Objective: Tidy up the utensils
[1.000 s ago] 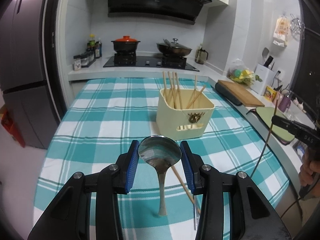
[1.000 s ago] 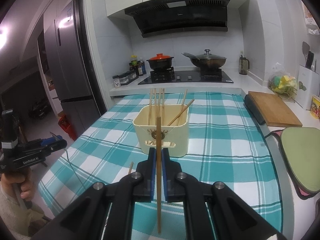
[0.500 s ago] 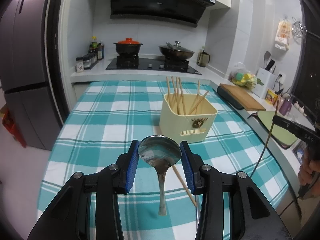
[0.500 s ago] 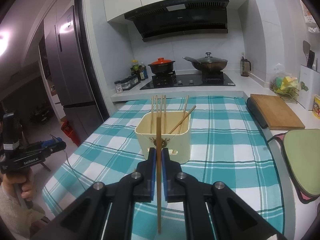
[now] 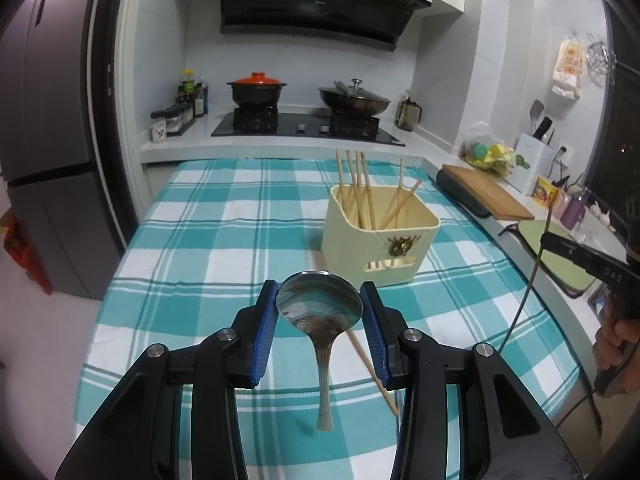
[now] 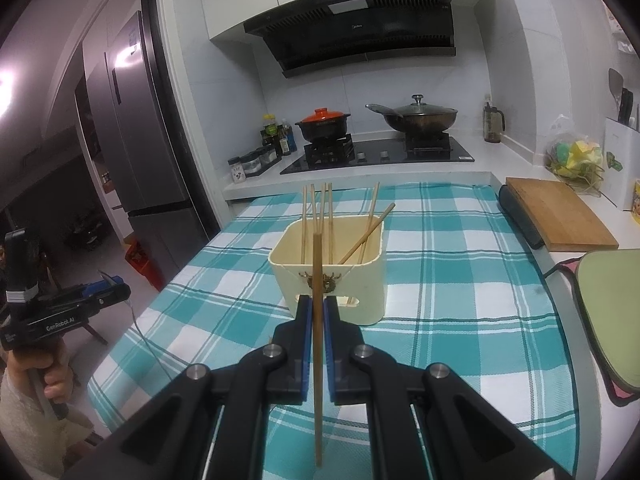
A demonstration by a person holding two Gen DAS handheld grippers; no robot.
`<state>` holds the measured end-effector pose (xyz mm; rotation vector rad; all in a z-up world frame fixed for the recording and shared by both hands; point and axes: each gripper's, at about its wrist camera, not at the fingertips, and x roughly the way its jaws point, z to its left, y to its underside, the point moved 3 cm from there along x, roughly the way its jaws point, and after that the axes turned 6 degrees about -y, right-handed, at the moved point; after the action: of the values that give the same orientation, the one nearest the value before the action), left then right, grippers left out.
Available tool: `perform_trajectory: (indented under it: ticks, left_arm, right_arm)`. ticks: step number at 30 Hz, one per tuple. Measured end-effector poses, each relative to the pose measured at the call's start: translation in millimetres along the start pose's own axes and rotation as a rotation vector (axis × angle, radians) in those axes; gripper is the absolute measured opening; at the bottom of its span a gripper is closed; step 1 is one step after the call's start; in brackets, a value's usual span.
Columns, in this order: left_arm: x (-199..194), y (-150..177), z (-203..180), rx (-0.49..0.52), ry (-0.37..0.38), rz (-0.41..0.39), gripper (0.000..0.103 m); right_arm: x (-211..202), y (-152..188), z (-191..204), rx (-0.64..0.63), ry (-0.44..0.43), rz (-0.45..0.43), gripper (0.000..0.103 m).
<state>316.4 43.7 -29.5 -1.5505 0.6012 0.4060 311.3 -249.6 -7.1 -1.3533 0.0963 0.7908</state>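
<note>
My left gripper (image 5: 319, 307) is shut on the bowl of a metal spoon (image 5: 320, 312), whose handle hangs down toward the checked cloth. My right gripper (image 6: 314, 314) is shut on a wooden chopstick (image 6: 317, 272) held upright. Ahead of both stands a cream utensil holder (image 5: 380, 236) (image 6: 332, 268) with several chopsticks leaning inside. One loose chopstick (image 5: 370, 368) lies on the cloth below the left gripper. The right gripper (image 5: 556, 242) shows at the right edge of the left wrist view, and the left gripper (image 6: 100, 292) at the left edge of the right wrist view.
The table wears a teal checked cloth (image 5: 224, 248). A stove with a red-lidded pot (image 6: 322, 122) and a wok (image 6: 414, 114) sits behind. A wooden cutting board (image 6: 560, 216) and green mat (image 6: 612, 308) lie to the right, a fridge (image 5: 52, 152) to the left.
Both views have shifted slightly, with the holder sitting a little farther back and higher in each. The grips on spoon and chopstick are unchanged.
</note>
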Motion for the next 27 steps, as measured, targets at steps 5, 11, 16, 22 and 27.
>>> perform_trajectory:
  ticks: [5, 11, 16, 22, 27]
  left_arm:
    - [0.9, -1.4, 0.3, 0.004, 0.002, -0.002, 0.041]
    - [4.4, -7.4, 2.6, 0.009, 0.004, -0.015, 0.041]
    - [6.1, -8.4, 2.1, 0.010, 0.005, -0.012, 0.041]
    - [7.5, -7.6, 0.5, 0.015, 0.006, -0.003, 0.041]
    - [7.7, -8.0, 0.9, 0.014, 0.004, 0.001, 0.041]
  right_arm:
    - [6.3, -1.2, -3.7, 0.011, -0.006, -0.001, 0.006]
    - [8.3, -3.1, -7.8, 0.023, -0.008, -0.003, 0.006]
    - [8.7, -4.3, -10.2, 0.029, -0.006, -0.003, 0.006]
    - [10.4, -4.6, -11.7, 0.032, -0.006, 0.000, 0.006]
    - [12.7, -2.8, -12.5, 0.032, -0.006, 0.007, 0.006]
